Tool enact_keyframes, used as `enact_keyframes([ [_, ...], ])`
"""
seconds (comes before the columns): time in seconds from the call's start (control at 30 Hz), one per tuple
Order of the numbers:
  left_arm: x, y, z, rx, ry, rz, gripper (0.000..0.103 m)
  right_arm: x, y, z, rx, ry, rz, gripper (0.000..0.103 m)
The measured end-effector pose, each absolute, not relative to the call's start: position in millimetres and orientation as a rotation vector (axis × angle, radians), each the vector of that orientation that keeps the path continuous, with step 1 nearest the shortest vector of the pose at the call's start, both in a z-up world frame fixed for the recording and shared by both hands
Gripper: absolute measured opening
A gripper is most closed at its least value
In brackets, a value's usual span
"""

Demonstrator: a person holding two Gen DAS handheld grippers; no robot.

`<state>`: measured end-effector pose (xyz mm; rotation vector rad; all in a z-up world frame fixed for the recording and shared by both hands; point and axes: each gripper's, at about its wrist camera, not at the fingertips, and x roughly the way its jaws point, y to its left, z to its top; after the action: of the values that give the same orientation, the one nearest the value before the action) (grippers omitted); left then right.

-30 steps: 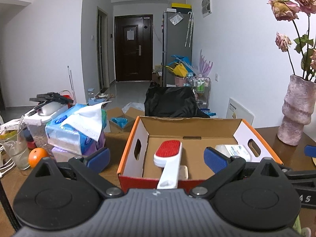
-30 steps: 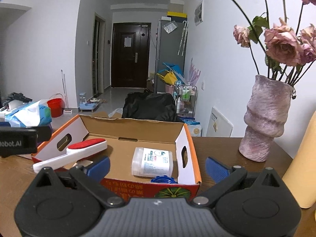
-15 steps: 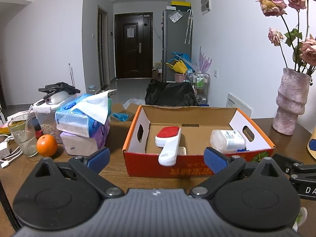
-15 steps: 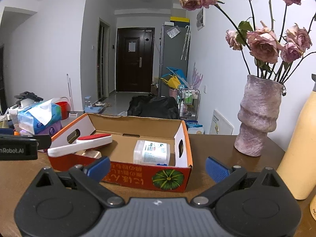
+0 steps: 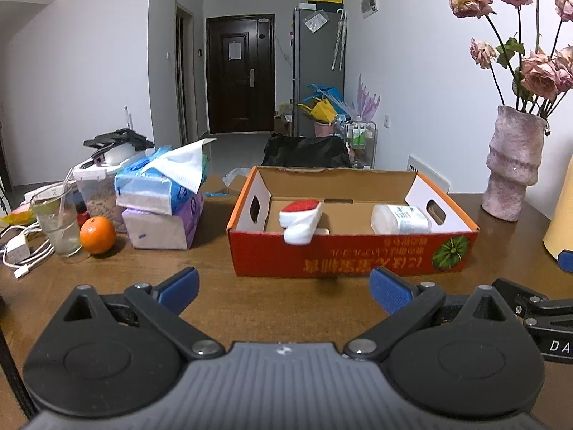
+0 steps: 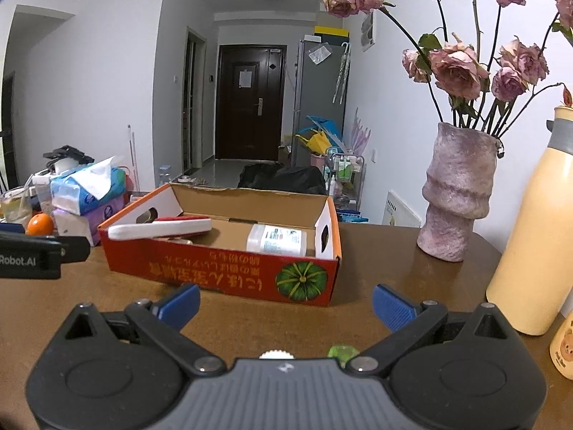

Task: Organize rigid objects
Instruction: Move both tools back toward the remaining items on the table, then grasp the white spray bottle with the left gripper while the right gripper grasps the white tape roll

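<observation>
1. The table (image 5: 279,308) carries everything; the open cardboard box (image 5: 343,258) sits toward its far edge, mid-width, its red front wall facing both cameras.
2. Inside the box two rigid things already lie, so part of the sorting looks done; the white brush (image 5: 299,220) with a red pad leans on the front wall near the left end, its handle poking over the rim; the clear bottle (image 5: 399,218) lies on its side at the right end; a small pale thing sits under the brush, too hidden to name.
3. Still out on the table, by my reading left to do: a tall yellow flask (image 6: 530,236) near the right edge; a small bottle (image 6: 562,347) at the right near corner; a white cap (image 6: 275,354) and something green (image 6: 343,351) just behind the right gripper's body, mostly hidden.
4. The left gripper (image 5: 283,285) hovers before the box, jaws spread wide, holding nothing.
5. The right gripper (image 6: 284,302) likewise stands wide apart and empty, facing the box's right front corner.
</observation>
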<state>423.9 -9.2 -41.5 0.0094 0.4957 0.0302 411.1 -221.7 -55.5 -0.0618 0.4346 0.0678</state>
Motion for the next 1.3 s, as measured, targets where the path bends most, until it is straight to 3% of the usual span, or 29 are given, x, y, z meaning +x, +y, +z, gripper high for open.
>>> enact_keyframes([
  [0.83,363.3,-18.6,-68.8,0.027,0.569,0.050,0.103,342.3,-219.6,-85.3,-0.095,0.475,0.076,0.101],
  [1.3,349.2,-14.9,-84.5,0.029,0.599,0.067,0.103,335.9,-209.2,-113.3,-0.111,0.537,0.057,0.087],
])
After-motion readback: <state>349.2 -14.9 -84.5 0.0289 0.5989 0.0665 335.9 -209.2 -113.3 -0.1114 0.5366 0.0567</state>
